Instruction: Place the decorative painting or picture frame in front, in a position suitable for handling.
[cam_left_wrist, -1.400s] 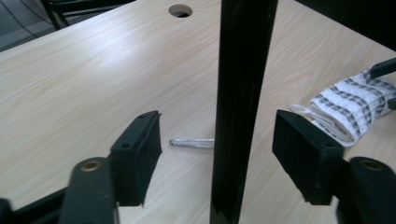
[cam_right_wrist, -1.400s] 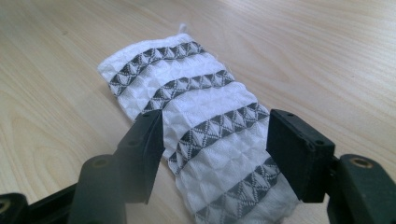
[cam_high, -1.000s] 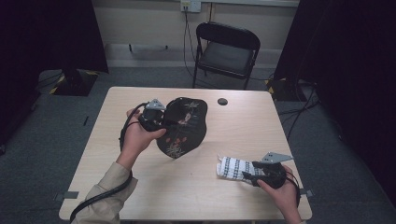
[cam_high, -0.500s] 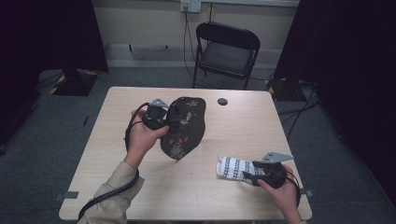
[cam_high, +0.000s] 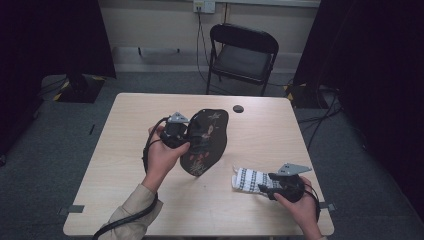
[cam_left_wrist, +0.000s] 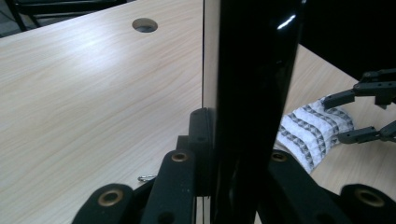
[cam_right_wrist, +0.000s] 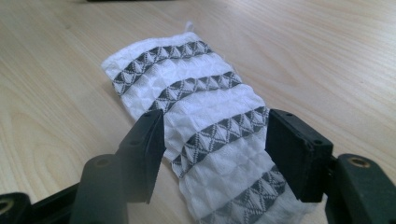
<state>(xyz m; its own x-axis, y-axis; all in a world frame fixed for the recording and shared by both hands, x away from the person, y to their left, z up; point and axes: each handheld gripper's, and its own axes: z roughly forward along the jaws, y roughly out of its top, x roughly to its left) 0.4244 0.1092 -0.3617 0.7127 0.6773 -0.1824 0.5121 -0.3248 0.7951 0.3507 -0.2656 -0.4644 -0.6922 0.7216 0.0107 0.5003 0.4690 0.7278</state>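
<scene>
A black oval tray (cam_high: 206, 140) with a floral pattern stands tilted up on its lower edge near the table's middle. My left gripper (cam_high: 187, 132) is shut on its left rim. In the left gripper view the tray (cam_left_wrist: 252, 93) runs edge-on between my jaws (cam_left_wrist: 238, 140). A white cloth (cam_high: 248, 179) with grey patterned stripes lies flat near the front right. My right gripper (cam_high: 264, 186) is open with one jaw on each side of the cloth's near end. The right gripper view shows the cloth (cam_right_wrist: 187, 93) between those spread jaws (cam_right_wrist: 212, 140).
The wooden table (cam_high: 125, 150) has a round cable hole (cam_high: 238, 108) near its far edge. A black folding chair (cam_high: 242, 52) stands beyond the table. Dark curtains hang at both sides. The right gripper (cam_left_wrist: 369, 112) appears far off in the left gripper view.
The left gripper has turned the tray more on edge, so it looks narrower, and has shifted it slightly right. The right gripper and cloth have stayed put.
</scene>
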